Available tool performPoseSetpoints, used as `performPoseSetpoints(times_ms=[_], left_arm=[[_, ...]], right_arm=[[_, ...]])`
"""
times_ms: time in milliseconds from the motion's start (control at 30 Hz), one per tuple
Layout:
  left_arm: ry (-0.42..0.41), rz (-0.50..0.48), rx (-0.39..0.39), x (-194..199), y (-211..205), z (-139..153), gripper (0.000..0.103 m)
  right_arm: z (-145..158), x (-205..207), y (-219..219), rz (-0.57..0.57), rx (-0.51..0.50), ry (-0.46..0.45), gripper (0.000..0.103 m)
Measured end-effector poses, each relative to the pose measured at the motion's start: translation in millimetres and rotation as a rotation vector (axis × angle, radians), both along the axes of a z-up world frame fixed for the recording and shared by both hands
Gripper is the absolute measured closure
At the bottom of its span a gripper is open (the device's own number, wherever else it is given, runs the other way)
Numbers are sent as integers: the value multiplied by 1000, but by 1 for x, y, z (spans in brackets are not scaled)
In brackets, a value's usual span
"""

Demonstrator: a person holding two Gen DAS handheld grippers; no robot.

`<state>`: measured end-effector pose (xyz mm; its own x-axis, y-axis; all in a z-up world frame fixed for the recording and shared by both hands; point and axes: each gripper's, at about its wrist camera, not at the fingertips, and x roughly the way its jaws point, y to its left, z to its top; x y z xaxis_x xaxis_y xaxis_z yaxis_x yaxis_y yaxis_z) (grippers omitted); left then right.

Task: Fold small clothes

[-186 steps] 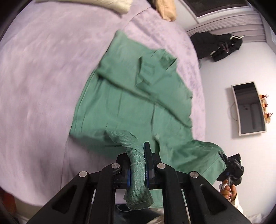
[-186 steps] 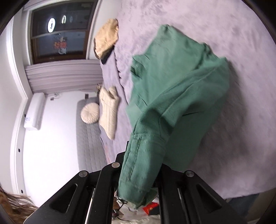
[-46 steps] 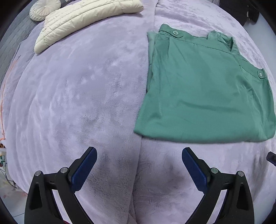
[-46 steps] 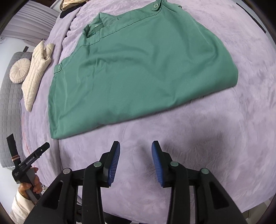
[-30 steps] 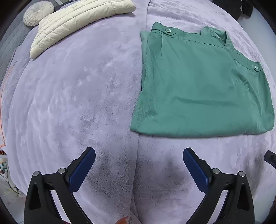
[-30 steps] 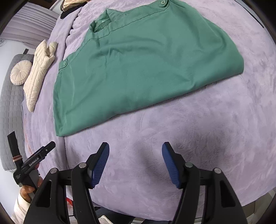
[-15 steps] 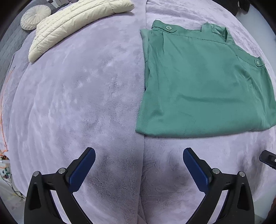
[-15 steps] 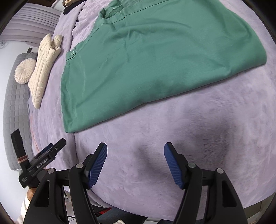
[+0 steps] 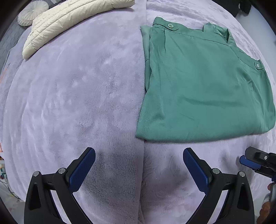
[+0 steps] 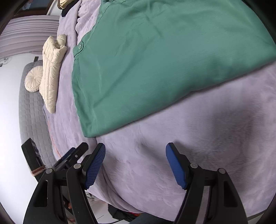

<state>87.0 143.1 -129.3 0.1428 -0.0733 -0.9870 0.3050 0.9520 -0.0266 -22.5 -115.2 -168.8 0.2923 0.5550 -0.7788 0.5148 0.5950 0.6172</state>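
The green garment (image 9: 203, 86) lies folded into a flat rectangle on the lavender bed cover (image 9: 77, 103), its buttoned waistband edge turned away from the grippers and its near folded edge straight and smooth. A cream quilted jacket (image 9: 69, 19) lies farther up the bed beside a round cream cushion (image 9: 32, 13), both well apart from the green garment.

The left gripper (image 9: 138, 165) hovers over bare bed cover just short of the garment's near left corner, its blue-padded jaws spread wide and holding nothing. The right gripper (image 10: 135, 163) hangs likewise over bare cover below the garment's near edge, jaws wide apart and empty, touching no cloth. In the left wrist view the right gripper shows at the right edge; in the right wrist view the left one shows at the lower left.

Six seconds ago both grippers were clamped on bunched green fabric, lifted off the bed; the cloth has since been laid down and released. Over the last second and a half the right jaws went from a narrow gap to wide, and the right gripper has moved closer to the garment, which fills more of its view.
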Motion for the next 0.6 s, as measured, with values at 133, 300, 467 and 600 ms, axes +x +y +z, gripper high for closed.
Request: performPoseSetpoints(times_ms=[133,300,467,600], left_arm=[[4,3,-15,8,3,-5,1],[28,41,-92,23,16,-11,1],[87,108,-230,43,37,-19,1],[123,143,-325,49,42,-22,1]], right_arm=[[-10,8,7,-35,63,-19,27],[-26,17,12,-105,146,-54,27],[-41,28,14,-197,227,-100,27],[-49,38,14,-288,303,-148,26]])
